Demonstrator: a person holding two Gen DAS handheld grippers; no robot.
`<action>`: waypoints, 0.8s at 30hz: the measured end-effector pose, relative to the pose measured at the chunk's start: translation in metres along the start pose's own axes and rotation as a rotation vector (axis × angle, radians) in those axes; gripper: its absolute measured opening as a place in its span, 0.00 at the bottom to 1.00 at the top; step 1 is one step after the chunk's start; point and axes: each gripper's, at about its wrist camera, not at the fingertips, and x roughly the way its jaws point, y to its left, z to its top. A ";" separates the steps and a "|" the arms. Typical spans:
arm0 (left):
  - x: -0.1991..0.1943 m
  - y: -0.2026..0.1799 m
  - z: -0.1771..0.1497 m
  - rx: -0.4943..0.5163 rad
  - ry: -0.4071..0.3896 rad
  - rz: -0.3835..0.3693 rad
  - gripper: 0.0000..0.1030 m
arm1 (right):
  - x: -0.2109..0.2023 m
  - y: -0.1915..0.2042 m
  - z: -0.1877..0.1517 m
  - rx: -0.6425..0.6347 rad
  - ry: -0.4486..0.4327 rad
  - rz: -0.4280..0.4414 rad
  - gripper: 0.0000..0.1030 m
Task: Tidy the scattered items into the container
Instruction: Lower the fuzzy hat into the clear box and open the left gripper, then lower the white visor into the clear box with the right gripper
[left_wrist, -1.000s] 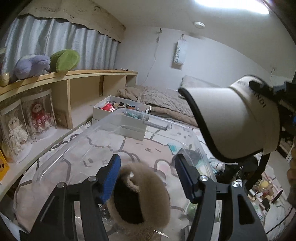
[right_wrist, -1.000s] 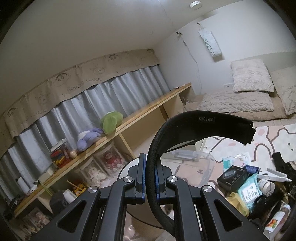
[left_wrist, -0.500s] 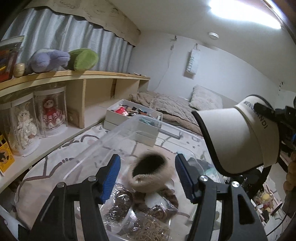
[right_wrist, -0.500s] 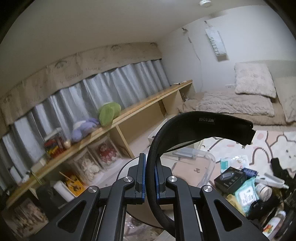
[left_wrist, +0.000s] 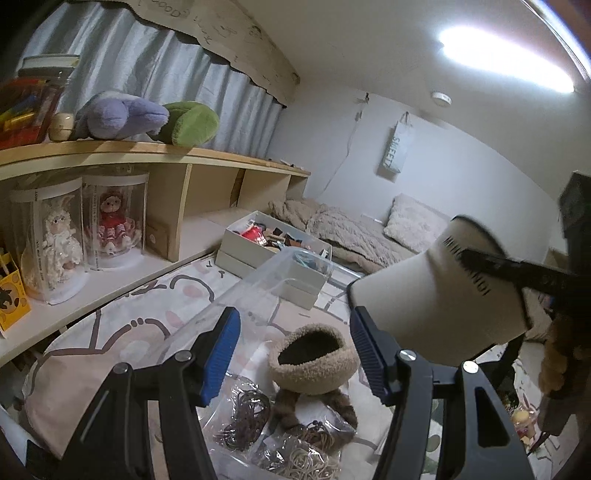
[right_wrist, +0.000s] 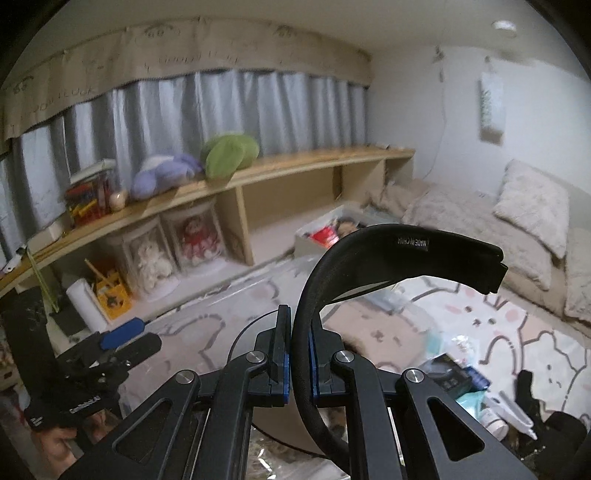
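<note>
Left wrist view
Left gripper: I see my left gripper (left_wrist: 293, 345) with its blue pads (left_wrist: 221, 352) standing apart; nothing is between them, so it is open and holds nothing.
Container: the clear plastic container (left_wrist: 258, 291) lies under and ahead of the gripper on the patterned rug (left_wrist: 147, 317); its near wall rises between the pads.
Items inside: a furry beige earmuff (left_wrist: 314, 363) sits in the container, its dark hollow facing up; beside it lie small clear bags of brown and pale hair ties (left_wrist: 247, 413).
Visor: a beige sun visor (left_wrist: 436, 295) with a black edge hangs at the right, above the container's right side; a black finger of the other gripper crosses its top.
Surroundings: a white box (left_wrist: 273, 258) with mixed things stands behind the container; two dolls in clear cases (left_wrist: 110, 221) stand under the wooden shelf (left_wrist: 147, 155); purple and green plush toys lie on top of it.

Right wrist view
Right gripper: my right gripper (right_wrist: 299, 363) is closed tight on the black headband of the visor (right_wrist: 406, 254); the band curves up and to the right from the pads.
Left gripper seen here: it is at the lower left (right_wrist: 122, 338), one blue pad showing; from this side I cannot tell its opening.
Scattered items: on the rug at the right lie a dark box (right_wrist: 448, 376), a pale green packet (right_wrist: 471, 400) and other small things, blurred.
</note>
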 end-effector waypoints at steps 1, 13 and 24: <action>-0.001 0.001 0.001 -0.003 -0.006 -0.002 0.60 | 0.006 0.002 0.002 -0.004 0.020 0.011 0.09; -0.014 0.024 0.006 -0.049 -0.076 -0.015 0.67 | 0.109 0.032 -0.011 -0.107 0.305 0.054 0.09; -0.004 0.037 0.003 -0.071 -0.061 -0.015 0.67 | 0.173 0.047 -0.012 -0.212 0.481 0.037 0.09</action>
